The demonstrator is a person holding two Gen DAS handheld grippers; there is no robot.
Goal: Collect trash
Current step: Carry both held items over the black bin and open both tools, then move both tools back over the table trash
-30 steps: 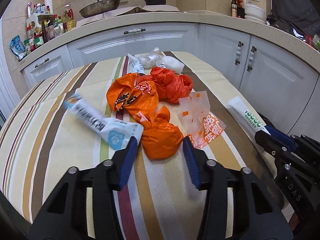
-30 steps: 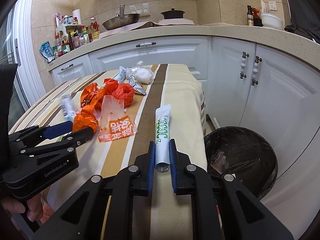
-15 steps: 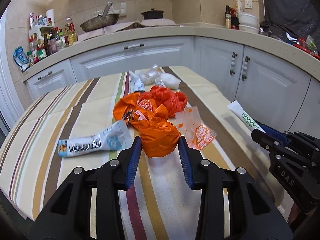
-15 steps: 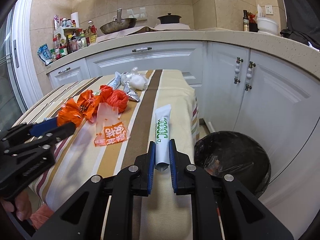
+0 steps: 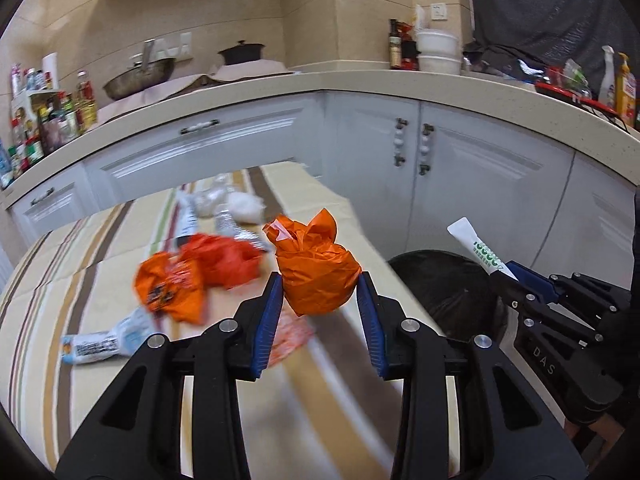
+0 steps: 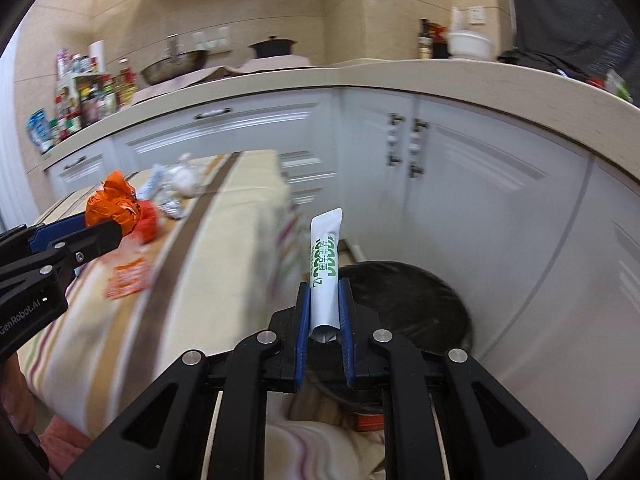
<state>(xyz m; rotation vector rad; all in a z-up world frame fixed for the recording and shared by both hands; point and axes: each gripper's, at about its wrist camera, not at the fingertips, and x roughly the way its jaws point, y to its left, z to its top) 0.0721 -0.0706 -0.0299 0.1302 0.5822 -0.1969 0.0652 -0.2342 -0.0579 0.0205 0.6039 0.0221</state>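
My left gripper (image 5: 319,292) is shut on a crumpled orange bag (image 5: 316,270) and holds it lifted above the striped table (image 5: 100,360). It also shows in the right wrist view (image 6: 114,206). My right gripper (image 6: 324,300) is shut on a white tube with green print (image 6: 325,264), held in the air over the black-lined trash bin (image 6: 424,292). The tube (image 5: 478,248) and the bin (image 5: 440,284) also show in the left wrist view. More orange bags (image 5: 192,276) and a white wrapper (image 5: 104,342) lie on the table.
White and foil wrappers (image 5: 224,208) lie at the table's far end, and an orange-printed clear bag (image 6: 126,276) lies near its right side. White cabinets (image 5: 460,168) stand close behind the bin. The counter holds a pan, a pot and bottles.
Both grippers have lifted their loads off the table and swung right. The orange bag now hangs in the air, and the tube has moved from the table edge to above the bin.
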